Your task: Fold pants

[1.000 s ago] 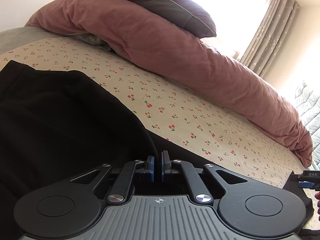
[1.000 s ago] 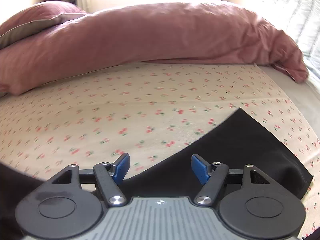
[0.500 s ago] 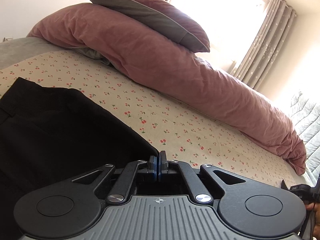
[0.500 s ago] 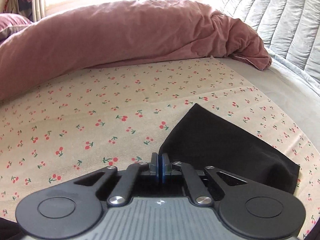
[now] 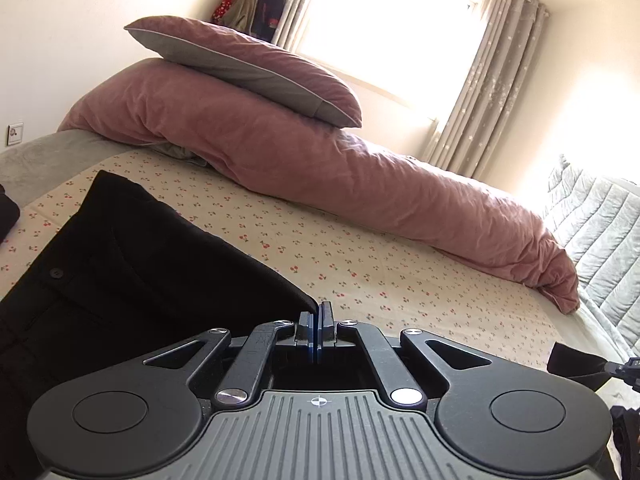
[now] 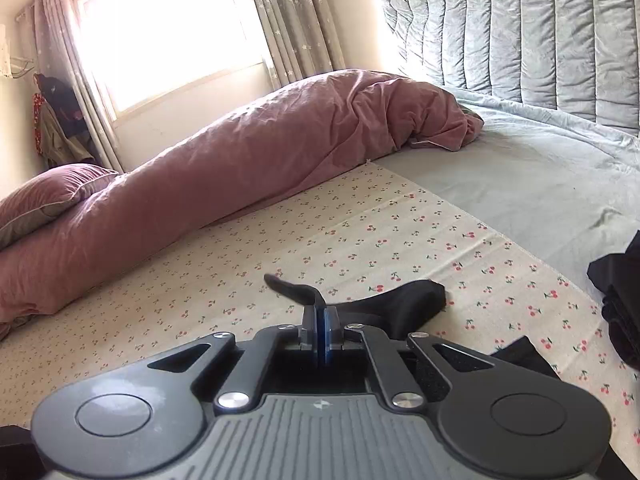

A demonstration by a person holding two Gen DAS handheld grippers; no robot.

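Black pants (image 5: pixel 120 280) lie on the cherry-print sheet (image 5: pixel 360 264), their buttoned waist at the left of the left wrist view. My left gripper (image 5: pixel 318 318) is shut, and the pants' edge rises to its tips and is pinched there. In the right wrist view my right gripper (image 6: pixel 320 316) is shut on the pants' leg end (image 6: pixel 416 298). A strip of black cloth pokes out above its pads and the hem hangs lifted off the sheet. The right gripper (image 5: pixel 624 368) also shows at the far right of the left wrist view, with black cloth trailing from it.
A long pink duvet (image 5: pixel 360 184) with a pillow (image 5: pixel 248 68) on top runs along the far side of the bed. A grey quilted headboard (image 6: pixel 540 40) stands at the right. More dark clothing (image 6: pixel 618 292) lies on the sheet's right edge, and a dark item (image 5: pixel 8 216) at the left.
My right gripper went from open to shut on the leg end, then lifted it and swung toward the headboard. My left gripper stayed shut and rose, pulling the pants' edge up.
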